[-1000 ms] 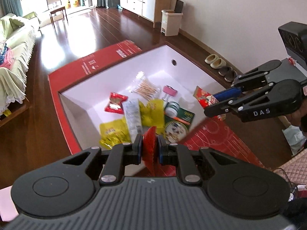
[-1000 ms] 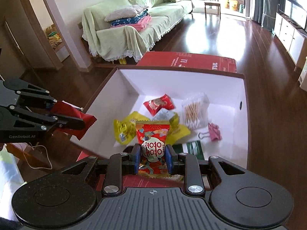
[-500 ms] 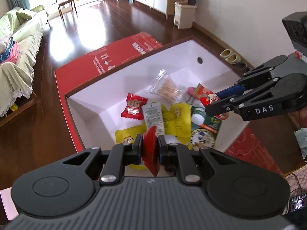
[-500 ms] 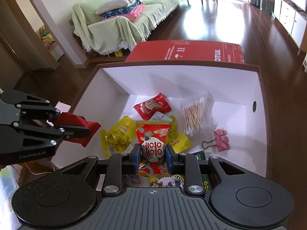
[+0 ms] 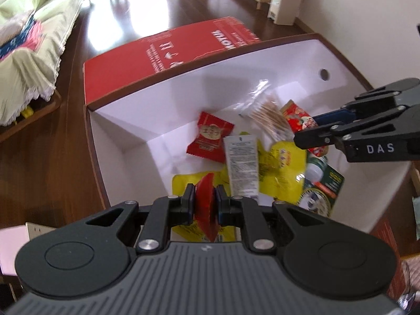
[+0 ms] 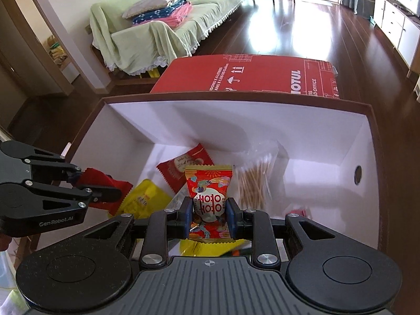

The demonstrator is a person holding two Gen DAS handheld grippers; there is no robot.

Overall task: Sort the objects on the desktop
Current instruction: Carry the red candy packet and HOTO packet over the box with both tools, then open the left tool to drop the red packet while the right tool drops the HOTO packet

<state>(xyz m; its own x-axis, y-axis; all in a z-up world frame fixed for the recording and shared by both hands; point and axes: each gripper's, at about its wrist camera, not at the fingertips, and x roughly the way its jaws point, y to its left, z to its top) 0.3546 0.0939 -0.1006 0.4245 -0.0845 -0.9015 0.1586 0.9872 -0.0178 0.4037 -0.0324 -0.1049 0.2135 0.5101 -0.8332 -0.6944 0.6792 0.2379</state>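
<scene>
Right now I have both tongs over the open white-lined box (image 6: pixel 362 136), each angled down into it. My left gripper (image 5: pixel 205 204) is clamped hard on a plain red packet (image 5: pixel 206 202), held edge-on between its pads. My right gripper (image 6: pixel 208 216) is clamped on a red patterned snack packet (image 6: pixel 209 197) with a white disc on its face, standing upright between the pads. Just ahead of the right tongs, on the box floor, lie a bag of cotton swabs (image 6: pixel 256 181) and a red sachet (image 6: pixel 183 166); to their left sits a yellow pouch (image 6: pixel 145 199). Ahead of the left tongs a white tube (image 5: pixel 242 165) rests on yellow pouches, with a green printed pack (image 5: pixel 321 193) off to the right, below the right tongs.
</scene>
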